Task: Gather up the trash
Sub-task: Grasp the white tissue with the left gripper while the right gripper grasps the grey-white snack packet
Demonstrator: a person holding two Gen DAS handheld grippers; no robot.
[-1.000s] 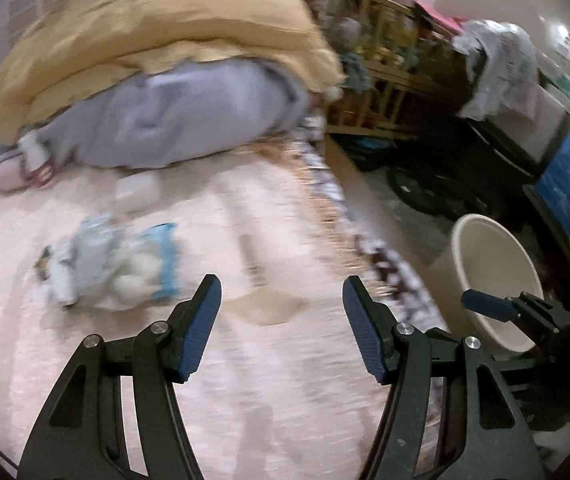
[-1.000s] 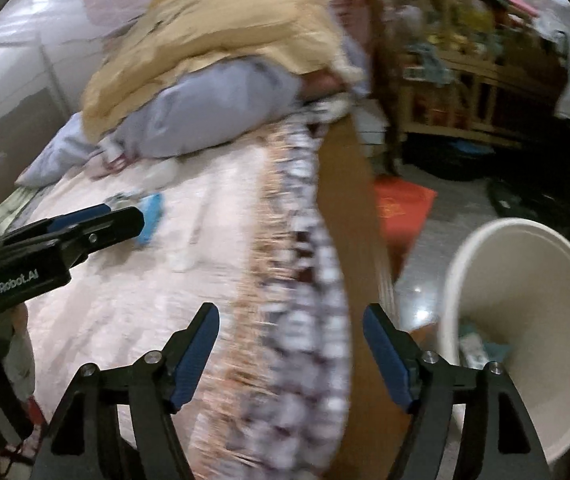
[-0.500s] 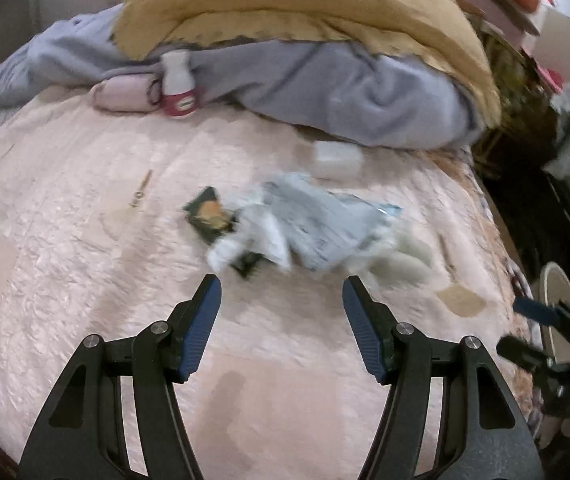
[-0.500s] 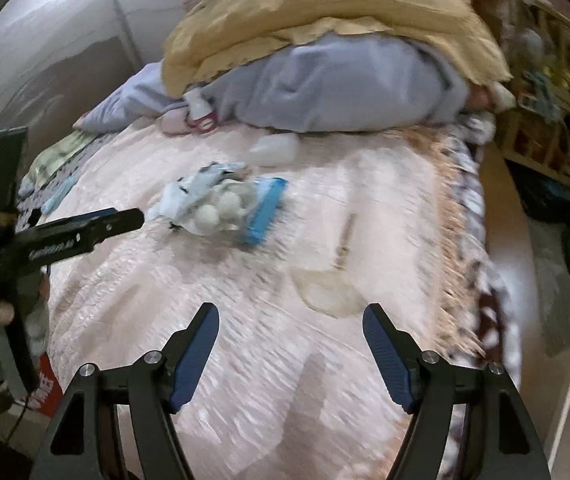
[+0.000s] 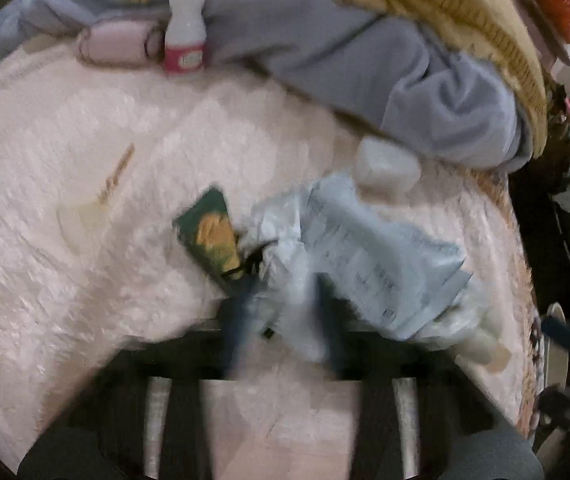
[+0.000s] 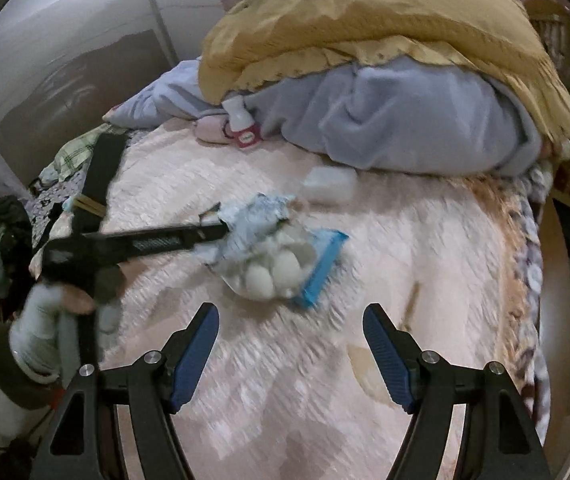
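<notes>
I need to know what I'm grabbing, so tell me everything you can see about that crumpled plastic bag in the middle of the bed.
The plastic bag is a crumpled, partly clear pouch with pale blue printed film and a bright blue strip along one edge. Several white rounded pieces show through it. It lies on the pink bedspread, beside a green packet. The left gripper has just been closing on its crinkled end; blur hides the contact.
</notes>
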